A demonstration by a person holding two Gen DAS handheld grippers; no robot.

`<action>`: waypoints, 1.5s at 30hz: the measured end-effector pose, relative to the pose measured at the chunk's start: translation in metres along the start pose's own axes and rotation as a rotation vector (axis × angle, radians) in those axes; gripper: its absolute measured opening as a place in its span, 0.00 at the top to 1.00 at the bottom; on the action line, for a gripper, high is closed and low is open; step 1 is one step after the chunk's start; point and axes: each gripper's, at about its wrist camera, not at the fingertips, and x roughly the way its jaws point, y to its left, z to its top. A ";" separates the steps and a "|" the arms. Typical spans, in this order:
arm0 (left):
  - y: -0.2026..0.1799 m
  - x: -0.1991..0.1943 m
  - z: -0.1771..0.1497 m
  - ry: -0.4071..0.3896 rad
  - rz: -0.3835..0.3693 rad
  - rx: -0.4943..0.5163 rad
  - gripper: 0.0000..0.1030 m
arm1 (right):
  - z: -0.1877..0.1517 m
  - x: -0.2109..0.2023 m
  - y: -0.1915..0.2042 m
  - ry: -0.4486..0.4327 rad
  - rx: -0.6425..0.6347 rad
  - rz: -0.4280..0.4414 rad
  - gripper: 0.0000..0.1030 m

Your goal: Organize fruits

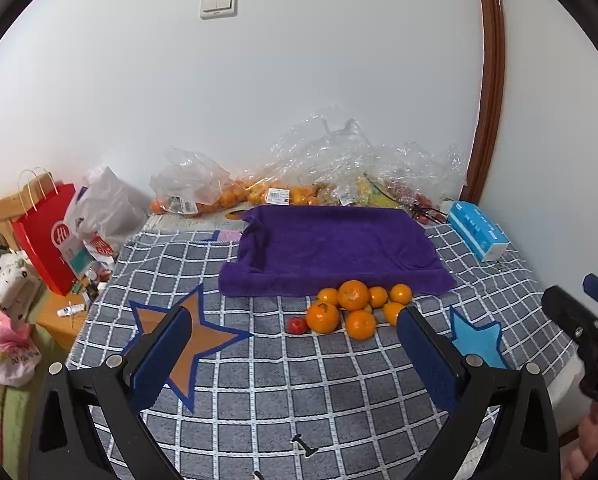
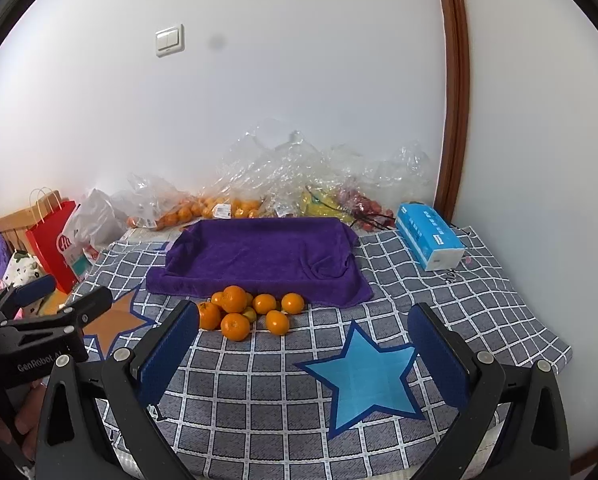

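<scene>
Left wrist | oranges (image 1: 353,308) glossy, clustered against purple towel (image 1: 331,248) | both hand-held grippers spread, nothing held

The right hand-held gripper (image 2: 303,344) hung with its jaws wide apart, nothing between them, above a blue star (image 2: 363,376) on the checked cloth (image 2: 459,280). Beyond the star, oranges (image 2: 251,310) clustered against a purple towel (image 2: 259,256). Right of the towel lay a tissue pack (image 2: 429,236); behind it, bagged fruit (image 2: 235,206).
</scene>
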 end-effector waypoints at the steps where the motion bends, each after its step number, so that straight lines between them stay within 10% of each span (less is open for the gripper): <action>1: 0.000 0.000 0.000 0.002 -0.004 -0.001 0.00 | 0.000 0.000 0.000 0.002 0.002 0.003 0.01; 45: 0.006 -0.005 0.001 -0.018 -0.011 -0.023 0.00 | -0.004 -0.002 0.018 -0.012 -0.039 -0.014 0.01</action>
